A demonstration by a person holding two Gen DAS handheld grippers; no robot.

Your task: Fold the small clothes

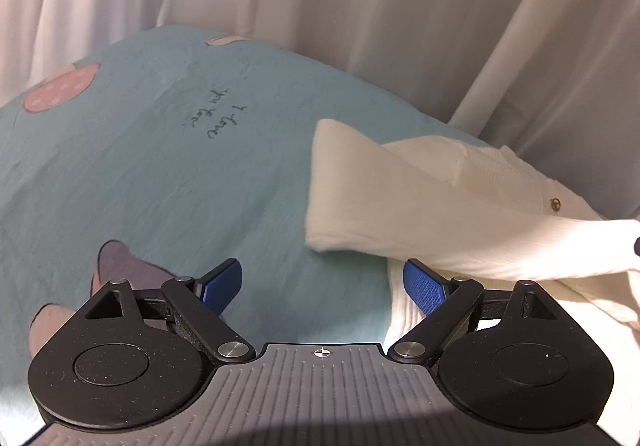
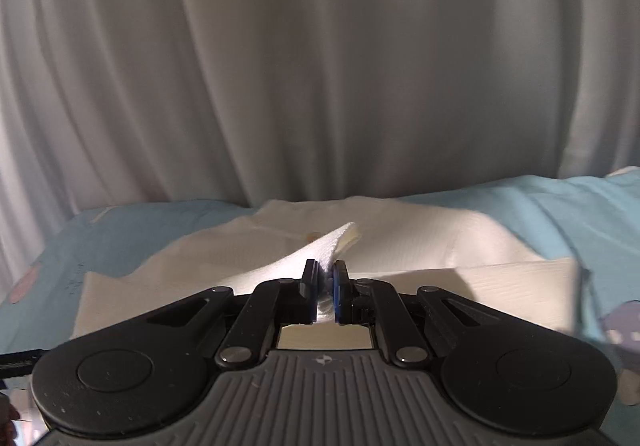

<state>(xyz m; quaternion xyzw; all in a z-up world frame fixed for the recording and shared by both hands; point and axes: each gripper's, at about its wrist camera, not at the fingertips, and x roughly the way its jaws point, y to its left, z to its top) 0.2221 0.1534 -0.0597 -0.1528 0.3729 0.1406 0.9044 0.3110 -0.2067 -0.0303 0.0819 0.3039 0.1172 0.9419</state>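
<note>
The left gripper [image 1: 322, 288] hovers wide open and empty over the blue bedsheet [image 1: 160, 174], beside the white cardigan [image 1: 460, 198]. The right gripper [image 2: 325, 286] pinches a raised cardigan edge, mid-fold; next it should probably carry that edge across.

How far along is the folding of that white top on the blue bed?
About midway, I'd guess. Done: one part of the white cardigan already lies folded across its front. In hand: the right gripper is shut on a pinch of the cardigan, lifting it. The left gripper is open over the blue bedsheet, holding nothing. Left: laying that fold down and the closing folds.
</note>
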